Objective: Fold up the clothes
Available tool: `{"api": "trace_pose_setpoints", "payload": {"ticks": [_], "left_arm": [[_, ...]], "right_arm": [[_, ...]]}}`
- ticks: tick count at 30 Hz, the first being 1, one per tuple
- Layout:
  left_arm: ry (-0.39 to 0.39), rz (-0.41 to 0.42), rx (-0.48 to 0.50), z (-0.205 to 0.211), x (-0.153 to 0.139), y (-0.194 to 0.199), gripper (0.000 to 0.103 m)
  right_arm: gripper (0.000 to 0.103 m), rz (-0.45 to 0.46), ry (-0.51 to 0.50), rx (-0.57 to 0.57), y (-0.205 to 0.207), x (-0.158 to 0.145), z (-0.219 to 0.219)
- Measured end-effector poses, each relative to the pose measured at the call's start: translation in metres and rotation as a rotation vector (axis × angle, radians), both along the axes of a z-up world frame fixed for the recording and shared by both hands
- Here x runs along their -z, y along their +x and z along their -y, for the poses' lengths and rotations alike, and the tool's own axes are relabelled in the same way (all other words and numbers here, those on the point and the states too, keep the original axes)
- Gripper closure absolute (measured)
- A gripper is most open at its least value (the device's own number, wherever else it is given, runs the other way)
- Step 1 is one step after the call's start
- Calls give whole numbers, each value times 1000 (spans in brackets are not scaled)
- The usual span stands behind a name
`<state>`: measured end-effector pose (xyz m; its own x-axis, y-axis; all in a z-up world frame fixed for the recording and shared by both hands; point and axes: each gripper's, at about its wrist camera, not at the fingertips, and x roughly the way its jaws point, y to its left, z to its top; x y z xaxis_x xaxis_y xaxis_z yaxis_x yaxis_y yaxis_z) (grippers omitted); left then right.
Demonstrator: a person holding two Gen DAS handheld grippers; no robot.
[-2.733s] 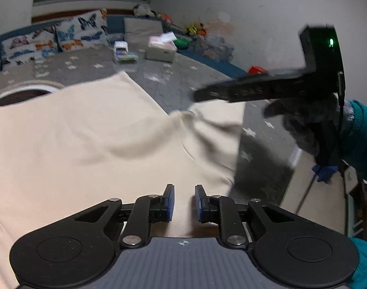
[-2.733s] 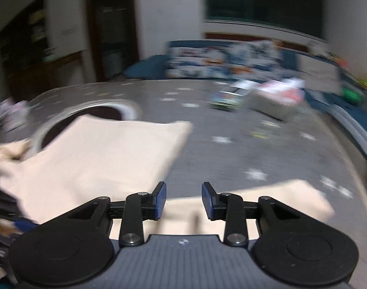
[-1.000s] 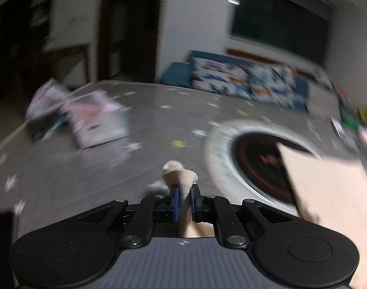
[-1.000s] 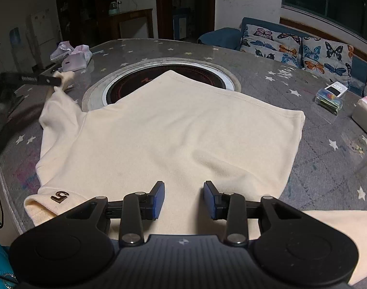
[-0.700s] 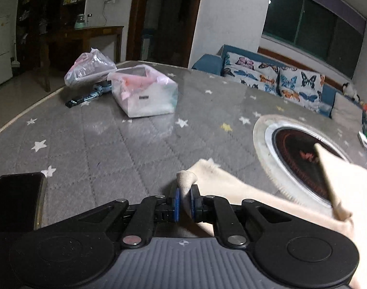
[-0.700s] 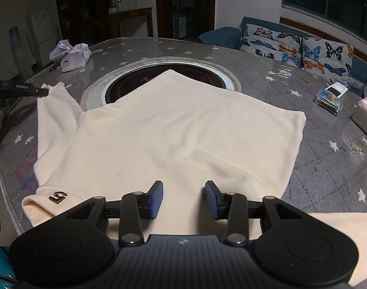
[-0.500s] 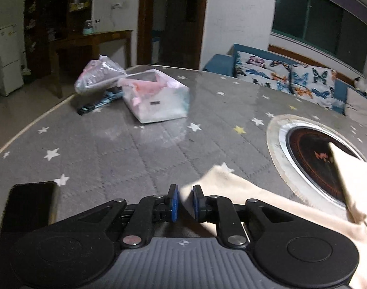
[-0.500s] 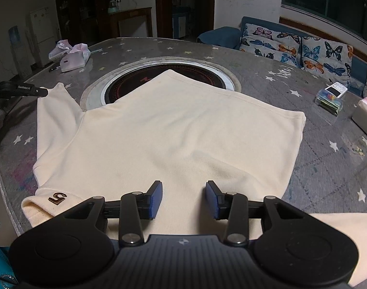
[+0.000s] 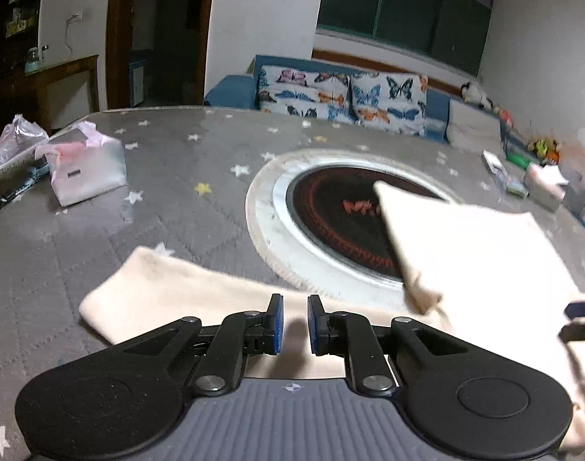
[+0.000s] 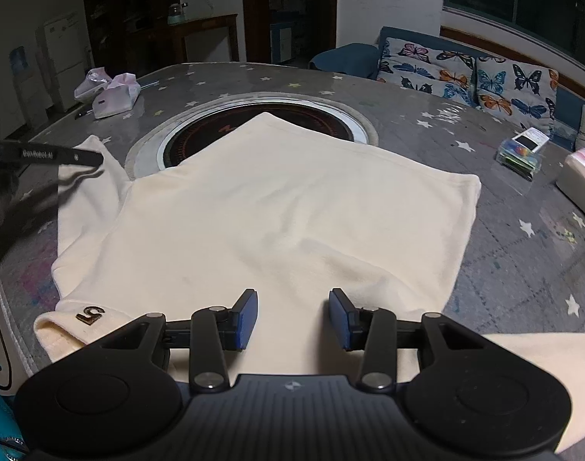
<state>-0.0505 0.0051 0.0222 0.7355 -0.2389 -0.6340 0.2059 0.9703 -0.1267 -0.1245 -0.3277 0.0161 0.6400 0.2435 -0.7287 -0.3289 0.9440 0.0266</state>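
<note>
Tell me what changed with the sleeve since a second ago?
The left gripper let go of the sleeve it had pinched and pulled out sideways; its fingers have just opened a little, and the sleeve now lies flat on the table. The right gripper stayed open above the cream sweatshirt, which kept its place.

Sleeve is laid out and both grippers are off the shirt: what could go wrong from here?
The cream shirt drapes over the round cooktop in the table; dragging it could snag or bunch on the rim. The hem nearest the camera hangs past the table edge, so a tug might slide it off. The left gripper hovers open above the sleeve; a shallow regrasp may wrinkle it.
</note>
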Motion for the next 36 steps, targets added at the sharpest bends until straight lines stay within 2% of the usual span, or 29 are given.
{"api": "trace_pose_setpoints", "payload": {"ticks": [4, 6, 10, 14, 19, 26, 30, 36], "left_arm": [[45, -4, -40, -2, 3, 4, 88], [36, -12, -43, -1, -4, 6, 88], [-4, 35, 55, 24, -22, 1, 88], [-52, 38, 215, 65, -30, -4, 88], [-42, 7, 328, 103, -19, -3, 88], [8, -70, 307, 99, 2, 4, 88], [7, -75, 299, 96, -4, 9, 88], [10, -49, 319, 117, -18, 39, 88]], "right_arm": [[62, 0, -3, 3, -1, 0, 4], [62, 0, -2, 2, -1, -2, 6], [62, 6, 5, 12, 3, -6, 12], [62, 19, 19, 41, 12, -11, 22], [62, 26, 35, 82, 27, -14, 38], [63, -17, 38, 107, 44, 0, 54], [64, -11, 24, 111, 50, -3, 60], [64, 22, 16, 149, 74, -15, 75]]}}
